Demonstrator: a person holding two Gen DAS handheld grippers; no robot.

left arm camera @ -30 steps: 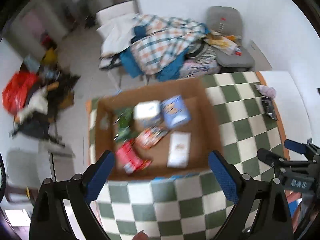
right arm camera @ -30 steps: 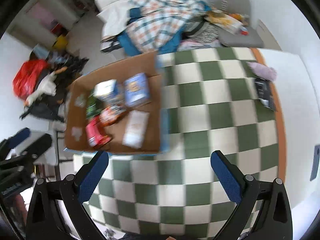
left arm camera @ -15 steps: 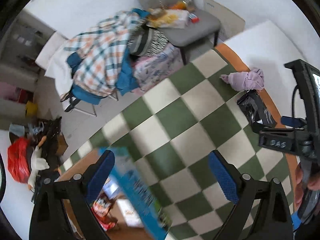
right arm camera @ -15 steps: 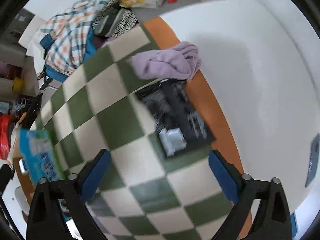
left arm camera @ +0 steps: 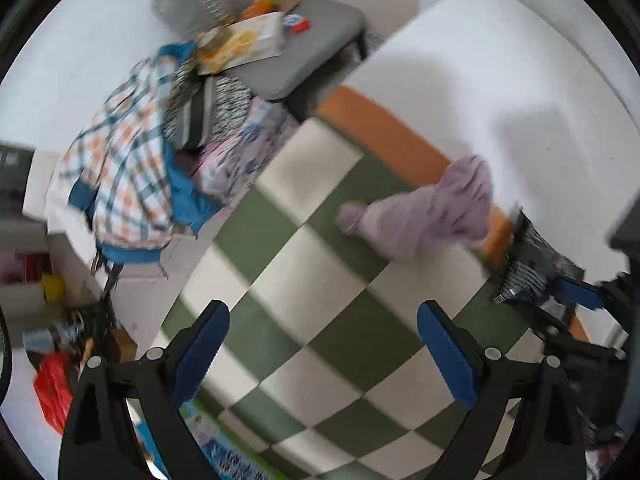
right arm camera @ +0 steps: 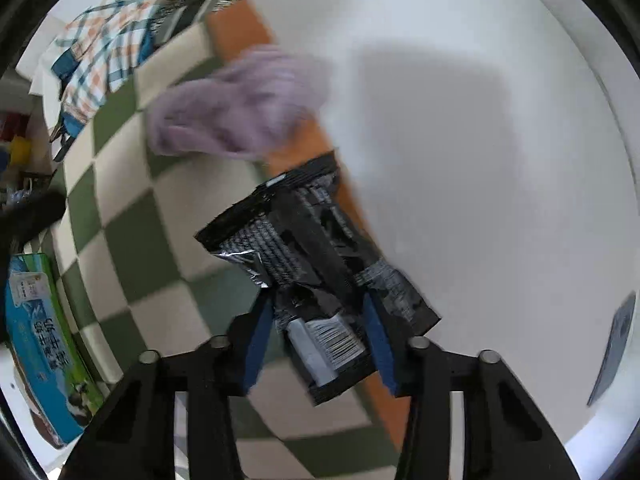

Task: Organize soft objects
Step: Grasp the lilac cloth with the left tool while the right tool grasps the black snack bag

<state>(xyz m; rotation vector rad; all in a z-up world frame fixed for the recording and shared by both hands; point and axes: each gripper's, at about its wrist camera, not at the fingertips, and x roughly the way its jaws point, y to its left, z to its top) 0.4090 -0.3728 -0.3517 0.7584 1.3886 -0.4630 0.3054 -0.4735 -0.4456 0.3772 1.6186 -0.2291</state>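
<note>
Both grippers have swung from the cardboard box to the worktop edge: the right gripper fingers now pinch the black packet beside the purple cloth, indicating pickup, while the left gripper fingers stand wide and empty.

A green-and-white checkered cloth covers the bench, whose orange edge runs beside a white wall. Past the bench stands a grey chair carrying a yellow-printed packet. Next to it, a plaid garment is heaped over blue fabric. A red bag lies on the floor. A blue-and-green milk carton box sits at the bench's near corner.
</note>
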